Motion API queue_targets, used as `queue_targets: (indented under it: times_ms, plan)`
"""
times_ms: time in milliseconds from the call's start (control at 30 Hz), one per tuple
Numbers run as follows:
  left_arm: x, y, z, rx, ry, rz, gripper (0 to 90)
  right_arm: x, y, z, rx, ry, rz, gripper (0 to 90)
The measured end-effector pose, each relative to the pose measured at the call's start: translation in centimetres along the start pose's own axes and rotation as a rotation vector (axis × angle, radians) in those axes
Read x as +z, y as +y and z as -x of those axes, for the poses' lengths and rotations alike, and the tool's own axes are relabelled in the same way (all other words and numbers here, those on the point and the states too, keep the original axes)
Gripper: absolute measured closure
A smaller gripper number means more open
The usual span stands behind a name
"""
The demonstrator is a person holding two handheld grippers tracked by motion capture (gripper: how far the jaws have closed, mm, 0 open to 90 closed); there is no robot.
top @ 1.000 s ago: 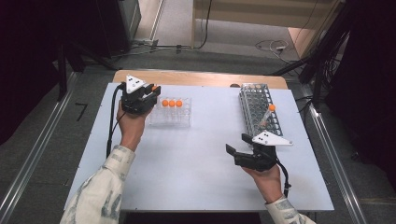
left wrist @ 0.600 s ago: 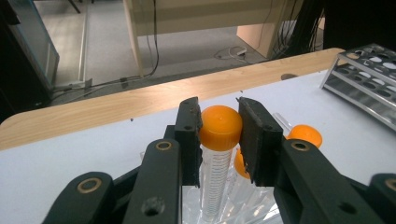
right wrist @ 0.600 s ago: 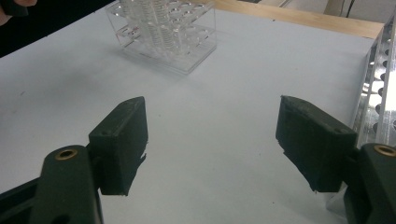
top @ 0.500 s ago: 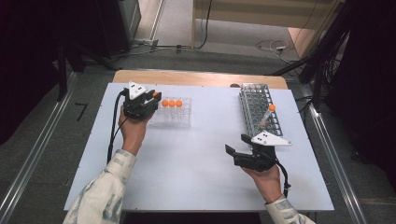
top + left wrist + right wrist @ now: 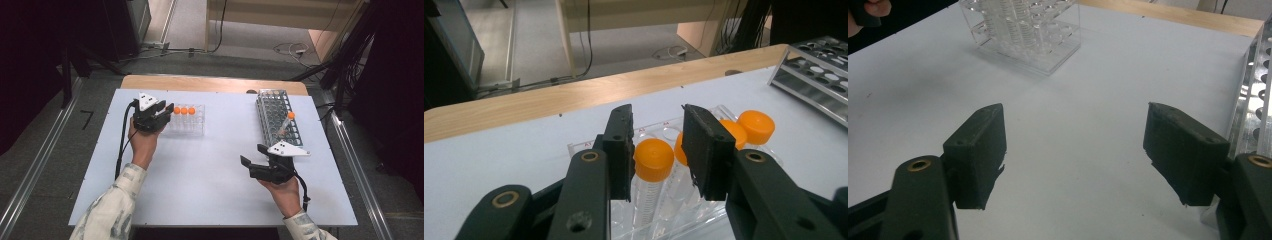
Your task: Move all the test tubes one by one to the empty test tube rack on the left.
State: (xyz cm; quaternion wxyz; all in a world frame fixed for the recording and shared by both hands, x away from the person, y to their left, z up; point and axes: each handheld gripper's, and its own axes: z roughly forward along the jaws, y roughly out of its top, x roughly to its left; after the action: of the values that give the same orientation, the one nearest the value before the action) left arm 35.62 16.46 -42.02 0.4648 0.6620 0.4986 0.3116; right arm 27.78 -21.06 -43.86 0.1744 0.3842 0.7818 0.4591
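A clear plastic rack [image 5: 192, 126] stands at the back left of the white table with three orange-capped tubes [image 5: 184, 110] in its far row. My left gripper [image 5: 167, 111] is at the rack's left end. In the left gripper view its jaws [image 5: 657, 145] have just been opening: the nearest orange cap [image 5: 653, 159] stands between the pads, with a small gap on the right side. A metal wire rack [image 5: 277, 117] at the back right holds one leaning orange-capped tube [image 5: 290, 116]. My right gripper [image 5: 252, 155] rests open near the table's front, nothing between its fingers [image 5: 1075, 150].
The clear rack [image 5: 1023, 30] lies ahead in the right gripper view, with the metal rack's edge [image 5: 1253, 100] at its right. A wooden strip [image 5: 200, 82] borders the table's far edge. Cables and dark stands lie on the floor beyond.
The left hand has shifted slightly back toward the near side at the clear rack's end. The right hand and gripper have stayed still.
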Motion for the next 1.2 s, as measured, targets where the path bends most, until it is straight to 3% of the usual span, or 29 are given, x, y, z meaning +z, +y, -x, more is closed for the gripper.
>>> queue_targets:
  times_ms: [300,633,833,1200]
  plan:
    - [-1.1,0.2,0.4,-0.021,-0.022,0.024,56.7,0.0,0.0,0.0,0.002,-0.002,0.002,23.9]
    - [-3.7,-1.2,1.0,-0.077,-0.066,0.043,35.7,-0.2,0.0,0.6,0.004,-0.036,0.007,24.0]
    - [-5.3,-2.7,2.1,-0.076,-0.096,0.052,25.9,-0.7,0.2,2.0,0.020,-0.092,0.030,24.1]
    - [-6.9,-4.6,3.9,-0.045,-0.163,0.044,24.1,-1.2,0.7,5.1,0.051,-0.213,0.068,25.4]
